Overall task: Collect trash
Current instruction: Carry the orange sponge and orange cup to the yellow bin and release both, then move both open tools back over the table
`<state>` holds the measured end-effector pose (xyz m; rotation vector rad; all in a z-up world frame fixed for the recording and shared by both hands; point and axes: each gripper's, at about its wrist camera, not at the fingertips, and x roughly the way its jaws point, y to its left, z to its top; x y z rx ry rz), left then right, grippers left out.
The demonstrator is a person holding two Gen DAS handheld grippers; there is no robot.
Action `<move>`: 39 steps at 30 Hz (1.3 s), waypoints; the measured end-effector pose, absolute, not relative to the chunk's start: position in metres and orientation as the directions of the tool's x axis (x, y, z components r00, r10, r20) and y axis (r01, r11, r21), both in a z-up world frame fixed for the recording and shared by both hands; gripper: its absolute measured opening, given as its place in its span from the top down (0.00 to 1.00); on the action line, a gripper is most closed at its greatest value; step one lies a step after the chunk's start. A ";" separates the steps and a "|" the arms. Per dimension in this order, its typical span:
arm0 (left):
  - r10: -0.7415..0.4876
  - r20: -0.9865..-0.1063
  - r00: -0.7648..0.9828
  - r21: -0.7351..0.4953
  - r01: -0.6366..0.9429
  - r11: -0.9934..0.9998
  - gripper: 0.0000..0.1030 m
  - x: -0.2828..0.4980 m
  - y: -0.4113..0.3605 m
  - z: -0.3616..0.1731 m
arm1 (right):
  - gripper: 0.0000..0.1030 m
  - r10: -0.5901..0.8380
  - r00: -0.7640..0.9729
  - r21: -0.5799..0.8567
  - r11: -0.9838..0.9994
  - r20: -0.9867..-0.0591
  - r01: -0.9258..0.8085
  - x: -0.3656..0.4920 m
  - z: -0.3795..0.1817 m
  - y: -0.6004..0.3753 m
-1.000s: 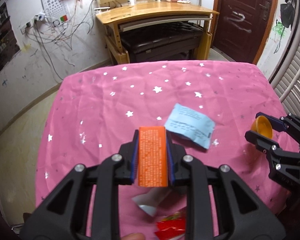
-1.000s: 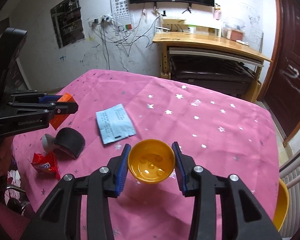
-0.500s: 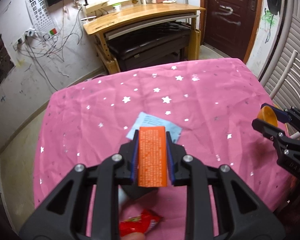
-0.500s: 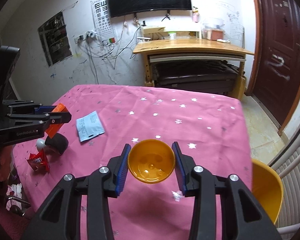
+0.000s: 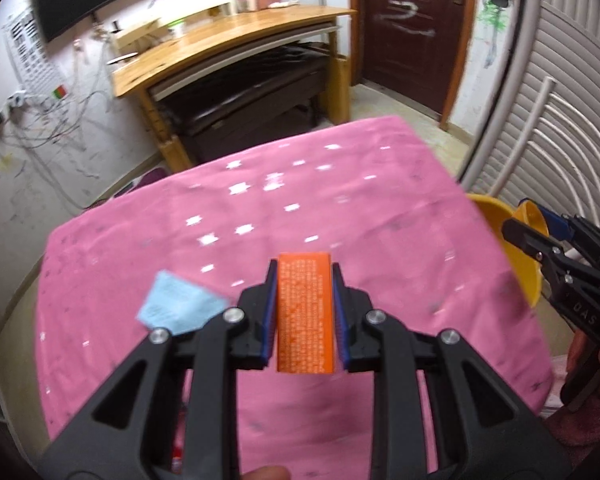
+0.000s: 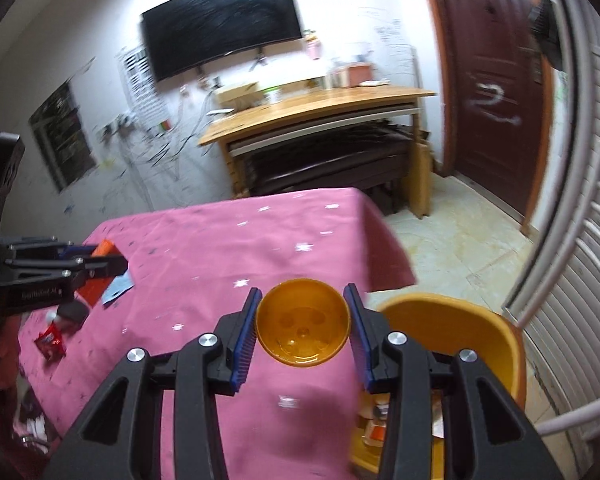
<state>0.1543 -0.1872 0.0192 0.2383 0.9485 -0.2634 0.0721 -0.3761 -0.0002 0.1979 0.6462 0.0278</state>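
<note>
Orange box (image 5: 305,312): clamped upright between the blue pads of the left gripper (image 5: 305,314), printed face toward the camera, held above the near middle of the pink cloth.
Yellow cup (image 6: 303,323): a small round cup, mouth toward the camera, squeezed at its sides by the right gripper (image 6: 303,330), over the right edge of the table.
Yellow bin (image 6: 480,328): stands on the floor just beside the table's near right corner, right of the cup; some scraps show inside it, partly hidden by the right gripper's finger.
Blue packet (image 5: 180,308): lies flat on the cloth, left of the orange box, its near edge hidden by the left gripper.
Red wrapper (image 6: 51,342): on the near left of the cloth, with a dark rounded object (image 6: 73,311) just beyond it; both sit below the left gripper in the right wrist view.
Table (image 5: 340,208): covered by a pink cloth with white stars; its far half is bare.
Wooden desk (image 6: 320,112): against the far wall, with dark cushions stacked beneath it.
Screen (image 6: 220,20): dark, mounted on the far wall above the desk.
Door (image 6: 496,92): dark brown, far right.
White railing (image 6: 572,240): curves along the right side, close behind the bin.
Sharpness: both views are blurred.
</note>
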 end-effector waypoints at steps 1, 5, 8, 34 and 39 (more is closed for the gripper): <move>-0.135 -0.828 0.544 0.073 0.344 0.936 0.79 0.156 -0.200 0.018 | 0.65 0.074 0.802 0.197 0.979 -0.593 0.056 0.069 0.000 -0.383; -0.174 -0.837 0.518 0.059 0.403 0.913 0.79 0.156 -0.237 0.013 | 0.65 0.043 0.815 0.233 0.966 -0.578 0.114 0.058 -0.001 -0.415; -0.206 -0.851 0.482 0.033 0.441 0.897 0.79 0.157 -0.263 0.006 | 0.65 0.023 0.821 0.256 0.955 -0.571 0.152 0.050 -0.004 -0.434; -0.299 -0.869 0.394 -0.046 0.539 0.841 0.79 0.184 -0.373 -0.022 | 0.58 -0.001 0.783 0.352 0.893 -0.622 0.280 0.045 -0.052 -0.492; -0.311 -0.860 0.404 -0.063 0.520 0.852 0.75 0.181 -0.350 -0.011 | 0.49 0.012 0.794 0.342 0.906 -0.608 0.249 0.048 -0.044 -0.479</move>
